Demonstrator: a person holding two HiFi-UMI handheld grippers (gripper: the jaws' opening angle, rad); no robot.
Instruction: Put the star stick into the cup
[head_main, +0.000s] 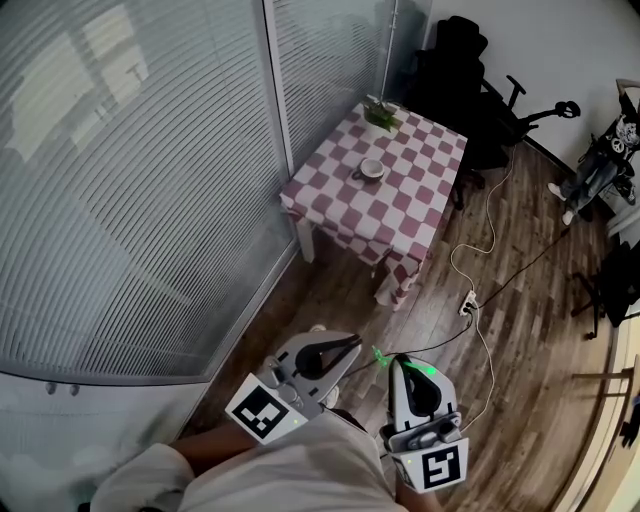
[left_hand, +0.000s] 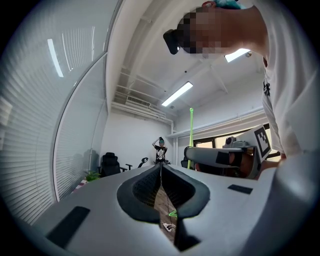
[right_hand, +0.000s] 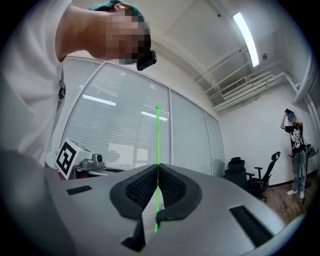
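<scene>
Right gripper view: your right gripper (right_hand: 157, 169) pinches the star stick (right_hand: 157, 135). Your left gripper (left_hand: 161, 166) is pressed together. The cup (head_main: 371, 169) sits on the desk (head_main: 425, 205), well apart.

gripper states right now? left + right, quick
Left gripper: shut, nothing between the jaws.
Right gripper: shut on the star stick.

Shirt: white shirt (head_main: 290, 480), loose, with a small dark print on the chest.
Headgear: teal cap (right_hand: 107, 6) and black camera (right_hand: 146, 60), both above the shirt.
Tools: left gripper (head_main: 351, 345) and right gripper (head_main: 400, 360), pale grey shells, black ribbed jaw pads, ahead of the shirt.
Markings: left marker cube (head_main: 262, 412) and right marker cube (head_main: 441, 467), white with black square codes, nearest the shirt.
</scene>
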